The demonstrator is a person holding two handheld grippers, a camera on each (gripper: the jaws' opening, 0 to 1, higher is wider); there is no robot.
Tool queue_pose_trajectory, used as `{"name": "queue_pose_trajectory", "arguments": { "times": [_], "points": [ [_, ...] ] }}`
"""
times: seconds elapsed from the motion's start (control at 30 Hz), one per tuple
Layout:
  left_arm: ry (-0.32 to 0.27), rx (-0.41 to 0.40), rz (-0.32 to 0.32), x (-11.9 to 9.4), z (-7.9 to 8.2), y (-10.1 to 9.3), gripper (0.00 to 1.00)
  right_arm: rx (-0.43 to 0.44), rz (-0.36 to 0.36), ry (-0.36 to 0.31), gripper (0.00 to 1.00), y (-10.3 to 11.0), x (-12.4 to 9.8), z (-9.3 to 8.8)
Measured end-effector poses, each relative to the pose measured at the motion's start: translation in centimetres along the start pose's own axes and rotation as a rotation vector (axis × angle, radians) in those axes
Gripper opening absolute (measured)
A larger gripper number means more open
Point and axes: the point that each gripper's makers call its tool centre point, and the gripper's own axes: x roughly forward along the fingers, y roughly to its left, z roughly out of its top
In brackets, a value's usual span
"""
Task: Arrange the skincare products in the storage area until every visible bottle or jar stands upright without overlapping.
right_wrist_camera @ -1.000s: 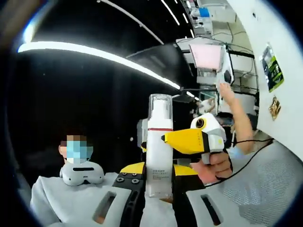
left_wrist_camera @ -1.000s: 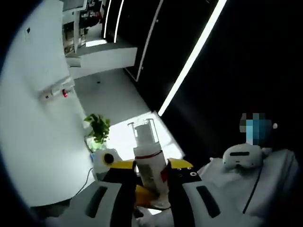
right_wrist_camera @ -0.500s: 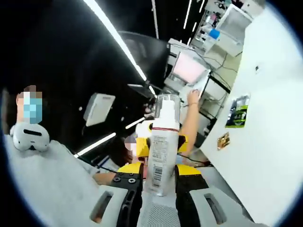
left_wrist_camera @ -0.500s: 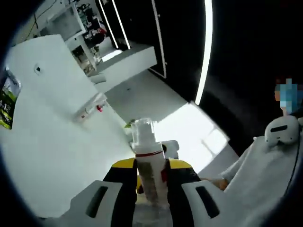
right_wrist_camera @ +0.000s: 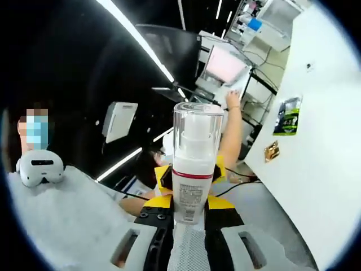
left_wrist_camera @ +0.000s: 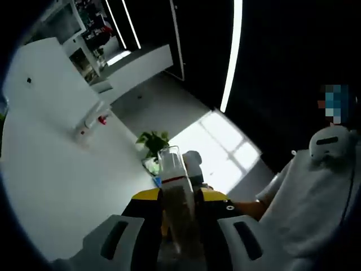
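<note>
A pump bottle (left_wrist_camera: 176, 209) (right_wrist_camera: 193, 169) is clamped by both grippers' (left_wrist_camera: 179, 226) (right_wrist_camera: 189, 226) fingers, held aloft in open air.

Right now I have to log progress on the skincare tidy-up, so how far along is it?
No placed product can be seen, so nothing can be called done. In hand: the left gripper is shut on a clear-capped bottle, and the right gripper is shut on a white pump bottle, both raised toward the room. Left: standing both upright in the storage area, apart.

pump bottle (right_wrist_camera: 192, 169) between right gripper (right_wrist_camera: 186, 223) jaws
</note>
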Motion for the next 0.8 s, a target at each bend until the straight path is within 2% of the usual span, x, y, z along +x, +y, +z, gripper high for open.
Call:
{"name": "queue_pose_trajectory", "arguments": {
  "times": [0.03,0.13,0.17,0.23,0.27,0.33,0.4,0.47,0.53,0.57,0.6,0.63,0.7,0.8],
  "points": [
    [0.012,-0.044,-0.011,0.0,-0.3,-0.3,0.21,-0.001,0.008,0.02,0.14,0.2,0.0,-0.4],
    [0.025,-0.04,-0.005,0.1,-0.5,0.0,0.2,-0.012,-0.007,0.023,0.14,0.0,-0.1,-0.5],
    [0.039,-0.029,0.013,-0.2,-0.6,0.3,0.2,-0.006,-0.018,0.02,0.14,-0.3,-0.1,-0.7],
    [0.043,-0.018,0.045,-0.4,-0.7,0.8,0.19,-0.049,-0.058,0.004,0.15,-1.1,-0.1,-0.6],
    [0.035,-0.004,0.073,-0.6,-0.4,1.3,0.18,-0.076,-0.085,-0.026,0.15,-1.6,-0.2,-0.2],
    [0.005,0.027,0.116,-1.0,0.2,2.0,0.18,-0.067,-0.1,-0.055,0.16,-1.8,-0.5,0.1],
    [-0.006,0.075,0.176,-1.3,0.6,2.9,0.18,-0.063,-0.101,-0.082,0.24,-1.7,-1.1,0.6],
    [0.009,0.105,0.228,-1.6,0.5,3.7,0.18,-0.074,-0.124,-0.106,0.28,-1.9,-2.0,1.0],
    [0.026,0.144,0.273,-1.6,0.3,4.2,0.18,-0.076,-0.193,-0.119,0.25,-2.9,-2.9,1.4],
    [0.046,0.176,0.304,-1.6,0.1,4.6,0.18,-0.119,-0.252,-0.135,0.24,-3.6,-3.6,2.1],
    [0.061,0.199,0.322,-1.7,-0.1,4.8,0.18,-0.152,-0.274,-0.15,0.26,-3.7,-3.8,2.6],
    [0.082,0.231,0.35,-1.6,-0.3,5.0,0.18,-0.167,-0.294,-0.177,0.27,-3.5,-4.0,3.3],
    [0.117,0.279,0.43,-1.8,-0.6,5.7,0.18,-0.143,-0.31,-0.227,0.28,-3.7,-3.8,4.2],
    [0.171,0.418,0.473,-1.7,-0.9,5.7,0.18,-0.135,-0.334,-0.224,0.27,-4.3,-3.0,4.2]
  ]
}}
